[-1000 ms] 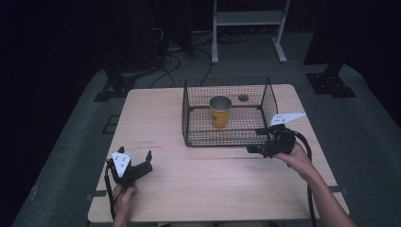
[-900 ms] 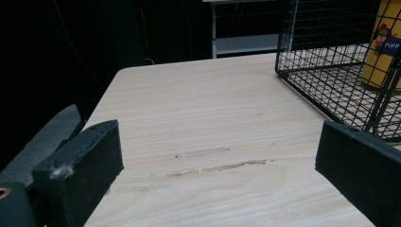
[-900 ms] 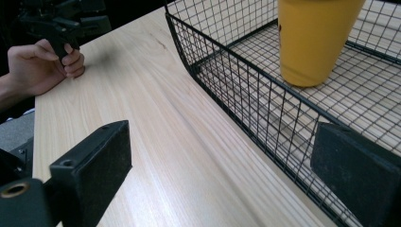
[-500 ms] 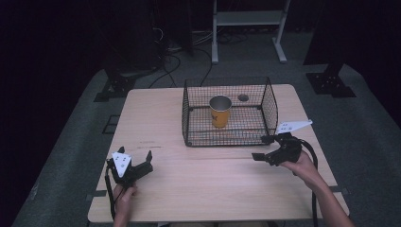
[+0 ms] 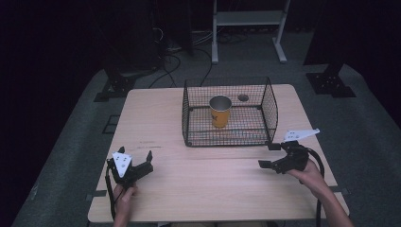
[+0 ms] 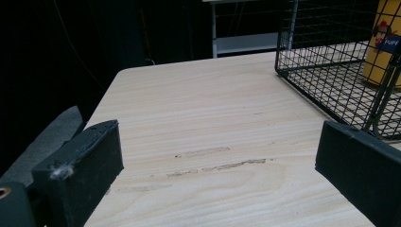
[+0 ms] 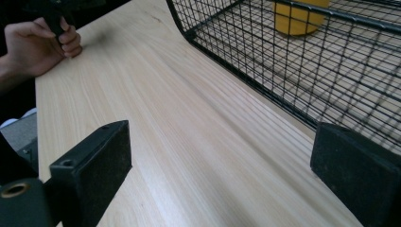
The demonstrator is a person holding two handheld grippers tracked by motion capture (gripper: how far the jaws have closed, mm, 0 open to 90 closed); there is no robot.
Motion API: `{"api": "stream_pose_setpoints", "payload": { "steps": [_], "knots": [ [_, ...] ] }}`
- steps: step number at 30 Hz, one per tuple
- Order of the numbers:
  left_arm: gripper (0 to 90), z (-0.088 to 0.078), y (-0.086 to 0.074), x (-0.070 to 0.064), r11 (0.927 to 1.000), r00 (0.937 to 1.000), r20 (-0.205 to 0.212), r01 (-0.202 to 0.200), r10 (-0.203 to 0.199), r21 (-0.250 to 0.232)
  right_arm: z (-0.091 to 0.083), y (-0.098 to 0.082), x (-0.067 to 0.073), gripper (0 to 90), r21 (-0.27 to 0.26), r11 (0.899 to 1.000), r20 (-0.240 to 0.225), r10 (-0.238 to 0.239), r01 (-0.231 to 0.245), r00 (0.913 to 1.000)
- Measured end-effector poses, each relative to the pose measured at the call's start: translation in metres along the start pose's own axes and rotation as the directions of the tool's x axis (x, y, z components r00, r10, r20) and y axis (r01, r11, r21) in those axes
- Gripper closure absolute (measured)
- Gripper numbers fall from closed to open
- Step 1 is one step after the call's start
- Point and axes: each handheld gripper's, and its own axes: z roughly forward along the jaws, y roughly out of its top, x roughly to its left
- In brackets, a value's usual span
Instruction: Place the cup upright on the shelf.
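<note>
A black wire basket point(image 5: 229, 135) stands on the far middle of the wooden table point(image 5: 213, 189), with a yellow cup point(image 5: 220, 112) upright inside it. My left gripper point(image 5: 136, 153) rests open near the front left, nothing between its jaws. In the left gripper view the left gripper point(image 6: 217, 161) faces bare wood, with the basket point(image 6: 331, 66) and the cup point(image 6: 385, 42) at the upper right. My right gripper point(image 5: 267, 155) is open just off the basket's near right corner. In the right gripper view the right gripper point(image 7: 222, 175) looks along the basket's front wall point(image 7: 265, 61), the cup point(image 7: 298, 19) behind it.
A round hole point(image 5: 243, 98) in the tabletop lies inside the basket's far side. A white shelf frame point(image 5: 248, 19) and dark stand bases point(image 5: 331, 85) sit on the floor beyond the table. The person's other hand point(image 7: 42, 42) rests at the table's near edge.
My right gripper has drawn back from the basket's right front corner toward the near right of the table. The left gripper has stayed put.
</note>
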Motion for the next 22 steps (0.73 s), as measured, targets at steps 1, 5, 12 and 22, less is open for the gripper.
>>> {"api": "stream_pose_setpoints", "payload": {
  "steps": [1,5,12,22],
  "knots": [
    [0.8,0.0,0.0,0.0,1.0,1.0,0.0,-0.001,0.001,0.001,-0.002,-0.001,0.0,5.5,-0.003,1.0,0.001,0.0,0.0,1.0],
    [0.8,0.0,0.0,0.0,1.0,1.0,-0.001,0.0,0.0,0.0,-0.01,-0.006,0.0,5.5,-0.029,1.0,0.006,0.012,-0.011,0.9999],
    [0.8,0.0,0.0,-0.001,1.0,1.0,-0.003,-0.003,0.003,0.001,-0.02,-0.022,0.001,5.5,-0.074,0.996,0.027,0.042,-0.04,0.9988],
    [0.8,0.0,0.0,-0.001,1.0,1.0,-0.004,-0.005,0.005,0.0,-0.018,-0.066,0.026,5.7,-0.211,0.975,0.098,0.089,-0.067,0.9912]
  ]
}}
